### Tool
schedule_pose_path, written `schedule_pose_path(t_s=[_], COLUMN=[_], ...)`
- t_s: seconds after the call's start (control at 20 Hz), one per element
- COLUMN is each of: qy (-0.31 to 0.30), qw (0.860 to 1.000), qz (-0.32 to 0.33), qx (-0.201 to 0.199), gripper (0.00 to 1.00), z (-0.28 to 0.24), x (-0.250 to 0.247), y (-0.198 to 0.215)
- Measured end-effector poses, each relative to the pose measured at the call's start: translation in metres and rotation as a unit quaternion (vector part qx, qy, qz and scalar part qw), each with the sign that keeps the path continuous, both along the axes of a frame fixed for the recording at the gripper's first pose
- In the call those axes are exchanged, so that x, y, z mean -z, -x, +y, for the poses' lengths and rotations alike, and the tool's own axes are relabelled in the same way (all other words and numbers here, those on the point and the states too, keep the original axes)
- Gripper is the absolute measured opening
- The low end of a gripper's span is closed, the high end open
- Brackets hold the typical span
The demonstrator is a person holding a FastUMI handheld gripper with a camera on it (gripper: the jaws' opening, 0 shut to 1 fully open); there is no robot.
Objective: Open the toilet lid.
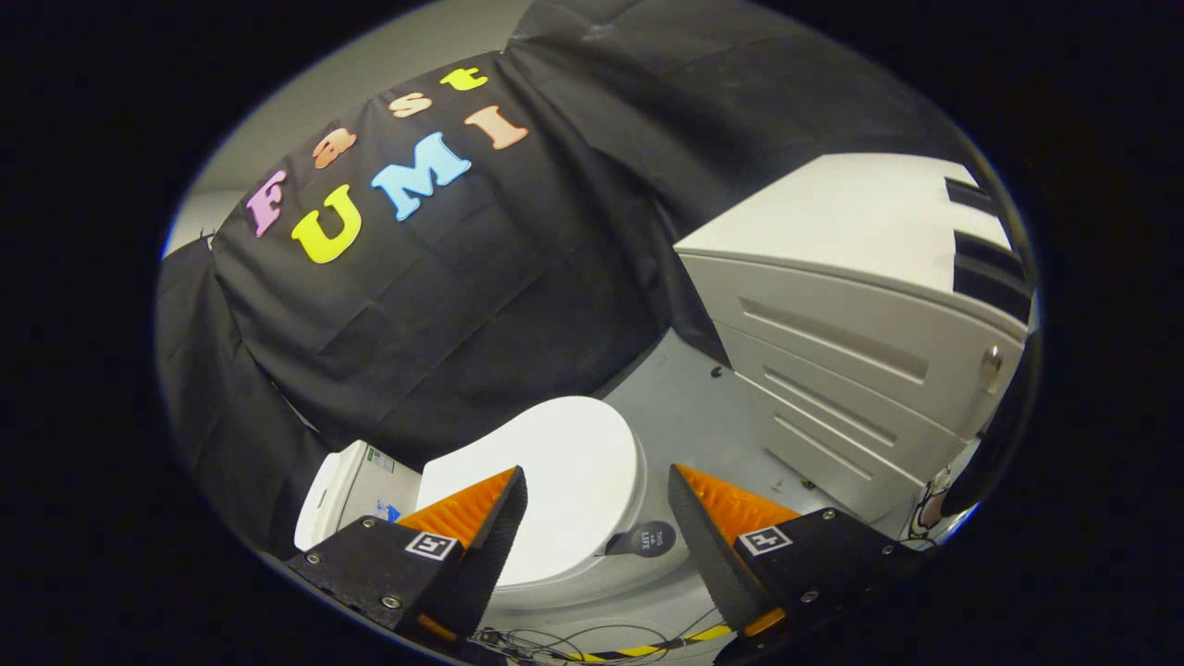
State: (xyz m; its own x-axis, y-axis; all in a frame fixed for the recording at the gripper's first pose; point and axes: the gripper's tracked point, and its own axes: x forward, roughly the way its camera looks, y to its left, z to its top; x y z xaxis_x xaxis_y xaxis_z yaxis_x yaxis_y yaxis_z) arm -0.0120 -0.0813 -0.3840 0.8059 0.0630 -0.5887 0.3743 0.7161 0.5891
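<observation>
Even, fairly bright overhead light; soft glare on the white toilet lid; strong fisheye bending toward the rim; the gripper fingers, spread apart, look sharp.

Grey floor under toilet, cabinet.

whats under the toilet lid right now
The closed toilet lid lies flat, covering seat and bowl, so neither can be judged. A dark round tab sticks out at its edge. The open gripper hovers above.

The tool hangs in the air with its two fingers spread wide apart, gripping nothing and touching nothing.
</observation>
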Motion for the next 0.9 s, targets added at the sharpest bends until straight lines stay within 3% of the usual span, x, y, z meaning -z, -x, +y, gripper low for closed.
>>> schedule_pose_path(t_s=[0.4, 0.9], qy=[-0.064, -0.094], qw=[0.996, 0.991], qz=[0.052, 0.099], qx=[0.024, -0.001], gripper=[0.94, 0.83], z=[0.007, 0.033], x=[0.067, 0.132], y=[0.013, 0.015])
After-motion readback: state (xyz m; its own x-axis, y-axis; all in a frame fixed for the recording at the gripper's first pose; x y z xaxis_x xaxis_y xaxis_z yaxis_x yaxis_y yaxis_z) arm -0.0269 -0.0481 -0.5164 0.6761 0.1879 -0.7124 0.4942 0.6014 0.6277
